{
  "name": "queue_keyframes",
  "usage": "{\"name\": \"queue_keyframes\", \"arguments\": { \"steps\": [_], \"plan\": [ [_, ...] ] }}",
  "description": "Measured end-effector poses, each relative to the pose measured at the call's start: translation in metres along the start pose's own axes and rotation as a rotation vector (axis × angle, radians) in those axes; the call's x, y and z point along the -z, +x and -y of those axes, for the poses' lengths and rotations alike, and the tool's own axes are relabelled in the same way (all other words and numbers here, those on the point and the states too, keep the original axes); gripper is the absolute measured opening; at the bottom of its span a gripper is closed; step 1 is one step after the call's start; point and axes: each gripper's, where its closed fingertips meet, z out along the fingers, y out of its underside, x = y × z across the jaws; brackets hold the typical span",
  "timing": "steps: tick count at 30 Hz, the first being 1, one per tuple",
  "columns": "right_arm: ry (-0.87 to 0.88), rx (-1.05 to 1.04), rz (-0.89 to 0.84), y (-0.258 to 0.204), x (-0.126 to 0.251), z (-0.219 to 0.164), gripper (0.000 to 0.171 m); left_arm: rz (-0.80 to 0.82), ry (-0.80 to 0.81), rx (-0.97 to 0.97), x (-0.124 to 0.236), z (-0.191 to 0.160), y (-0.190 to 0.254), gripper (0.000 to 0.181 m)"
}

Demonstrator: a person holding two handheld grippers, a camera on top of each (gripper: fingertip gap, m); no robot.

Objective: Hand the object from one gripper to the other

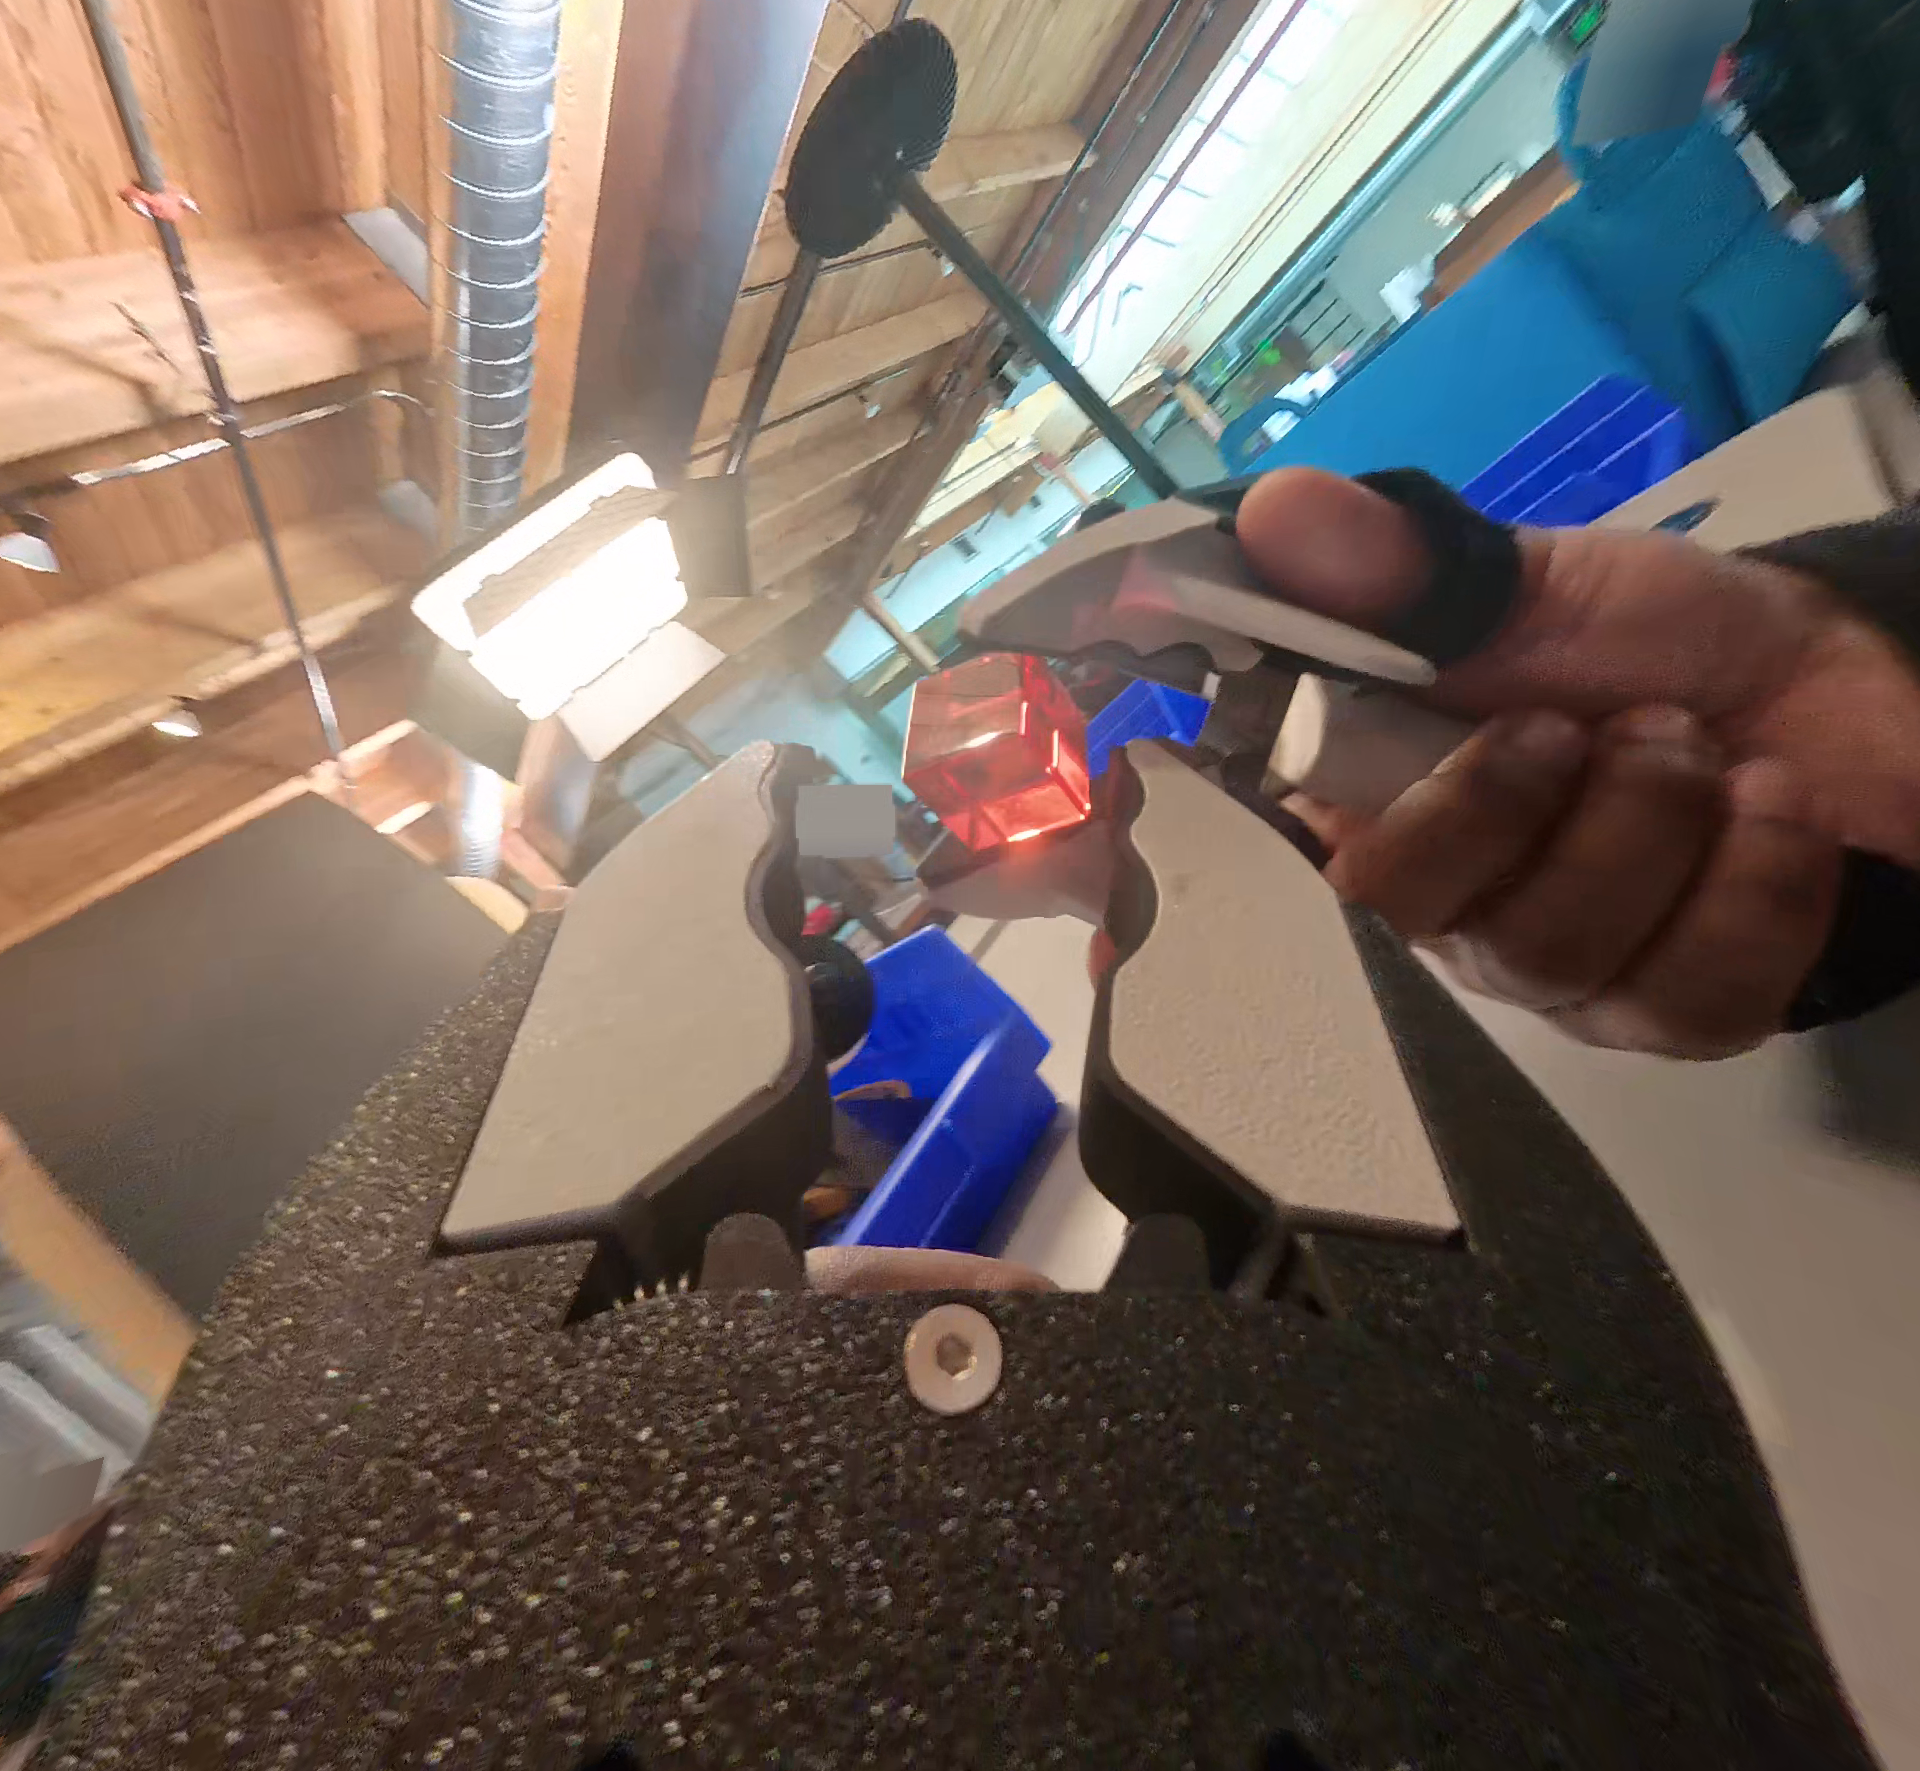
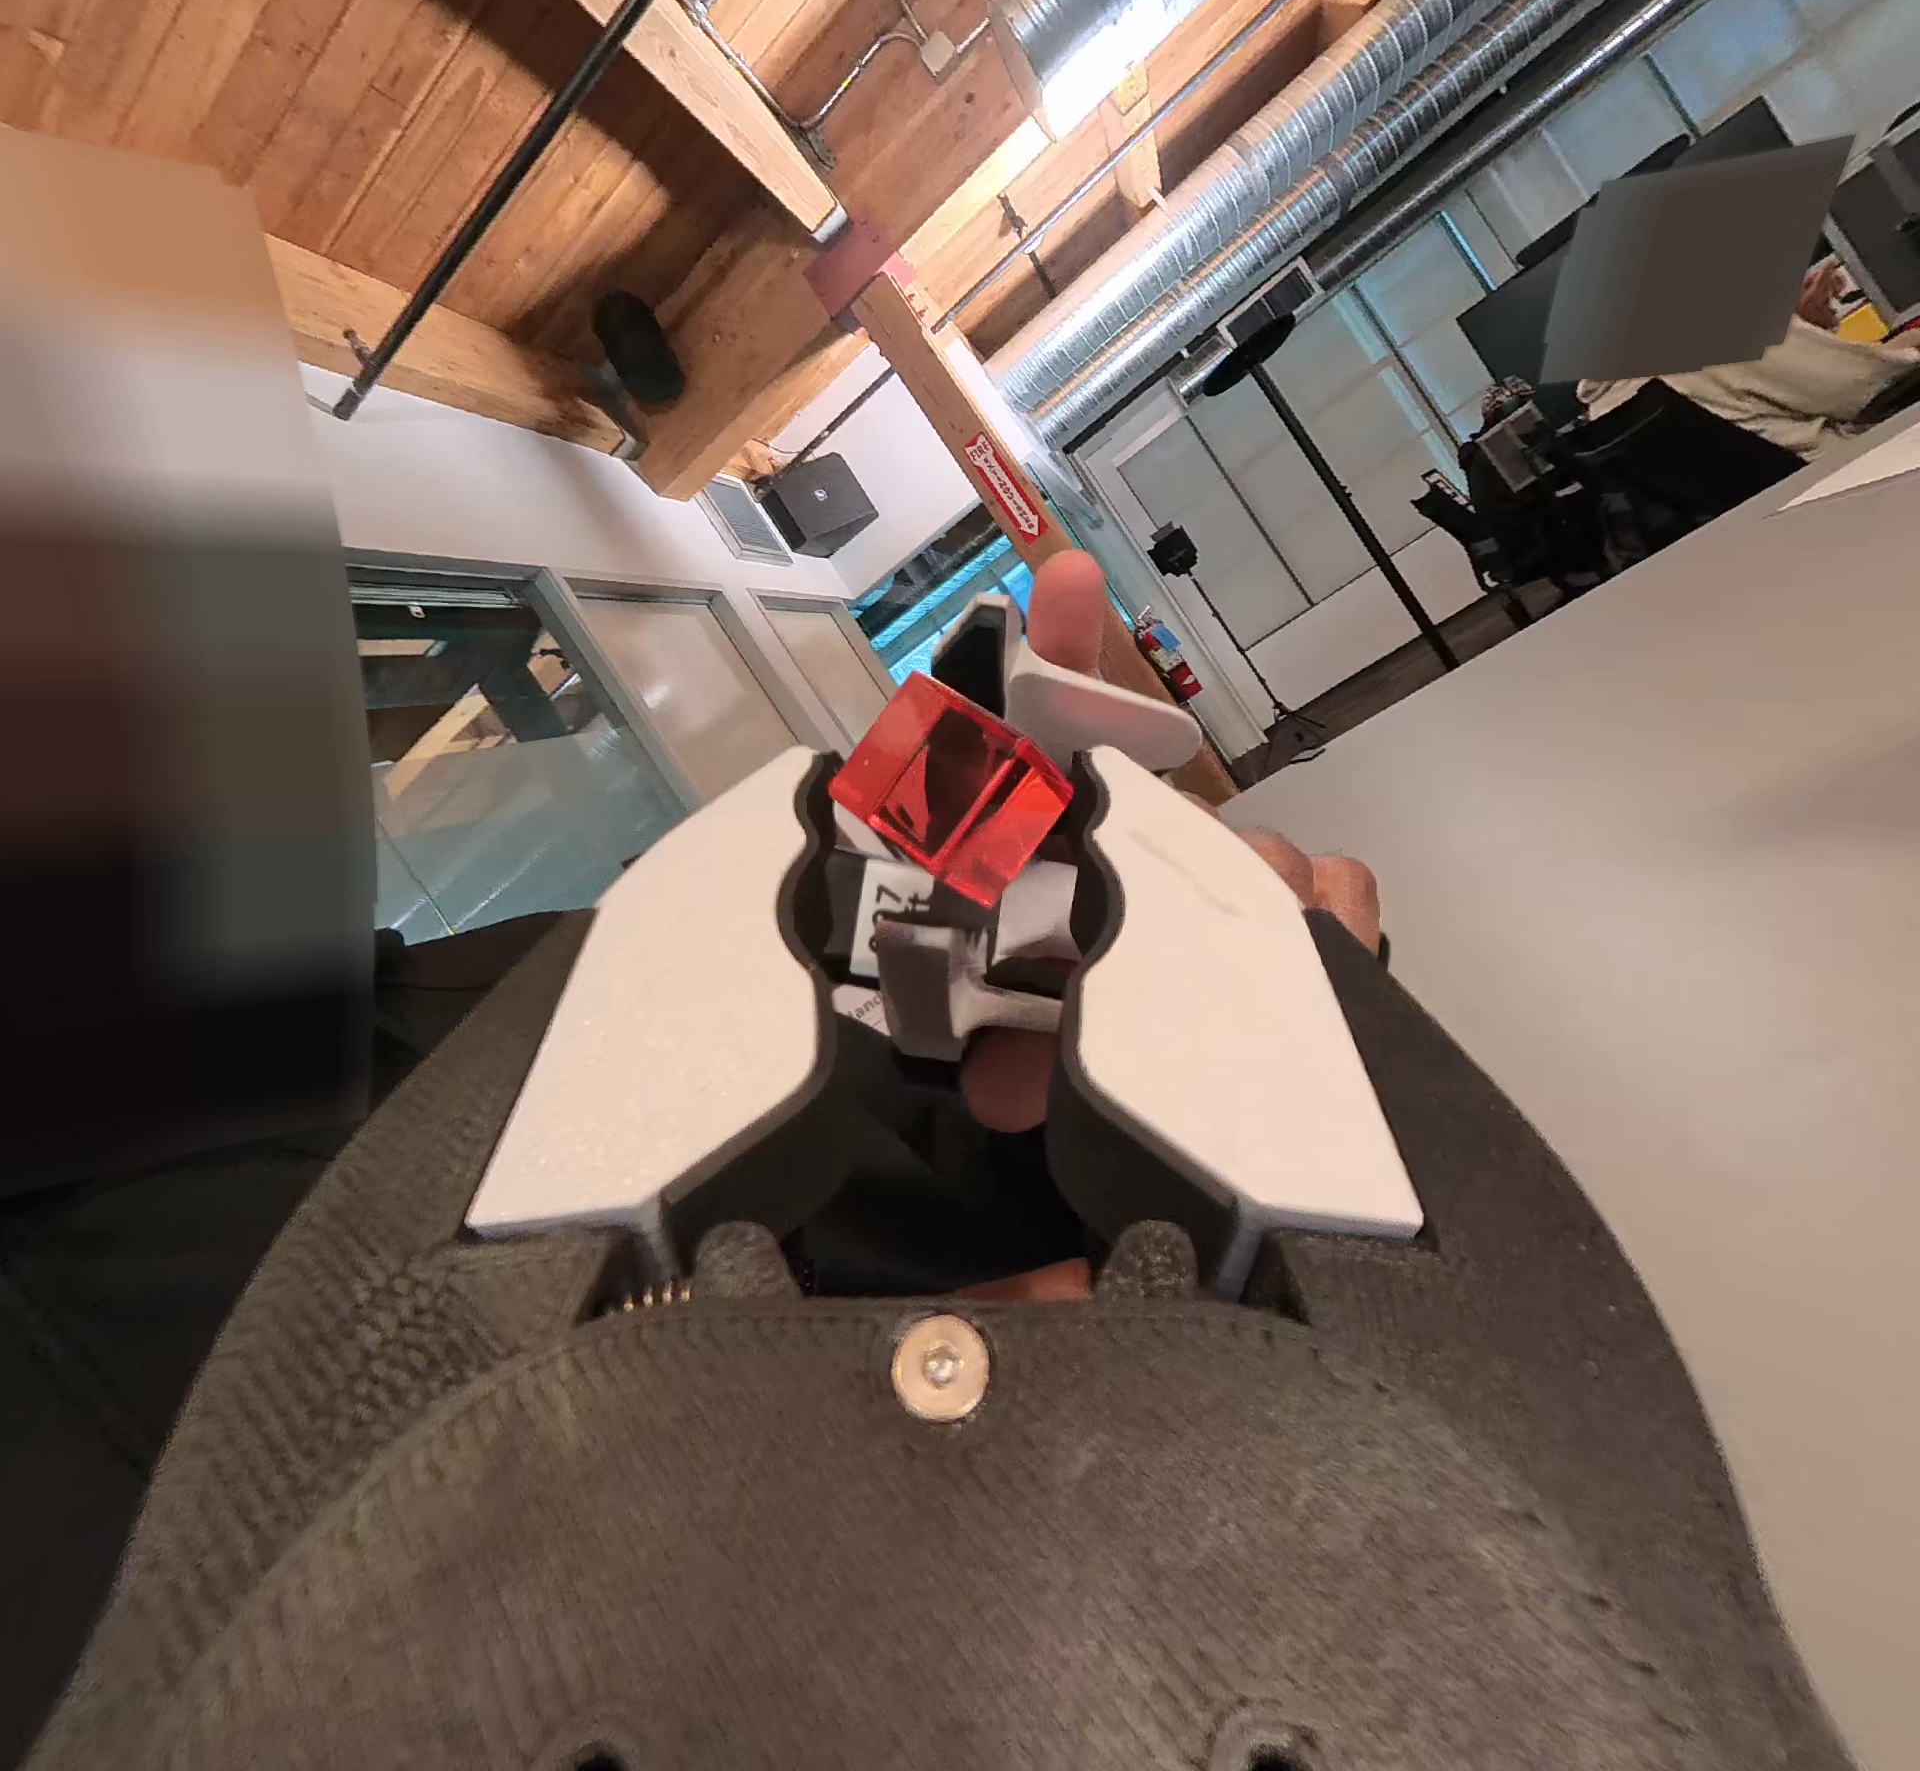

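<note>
The right gripper has its jaws closed to the width of the red cube, which sits tilted, one corner up, between the very tips and appears to be pinched there. The left gripper has its jaws spread wide, wider than the cube, with nothing in them. In the left wrist view the cube lies just beyond its tips and close to the right-hand one, though I cannot tell whether it touches. The two tools meet crosswise in mid-air above the pale table, the right one steered by a hand coming in from the side, with blue bins below. This looks like the middle of the hand-over, one tool holding and the other open at the cube. The next move likely calls for the left gripper to advance until the cube's free faces sit squarely between its pads, then close before the right one lets go; on a tilted, glossy cube, an early release risks a drop.
</note>
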Motion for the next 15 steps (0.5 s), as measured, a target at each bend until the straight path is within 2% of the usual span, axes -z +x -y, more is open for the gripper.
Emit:
{"name": "queue_keyframes", "arguments": {
  "steps": [6, 15],
  "plan": [
    [-0.017, -0.035, -0.006, 0.004, -0.003, -0.005, 0.044, -0.004, -0.045, -0.151, -0.003, -0.006, 0.009, 0.058],
    [-0.162, -0.04, -0.052, 0.012, -0.004, -0.025, 0.044, -0.199, -0.001, -0.168, 0.014, -0.008, 0.019, 0.056]
  ]
}}
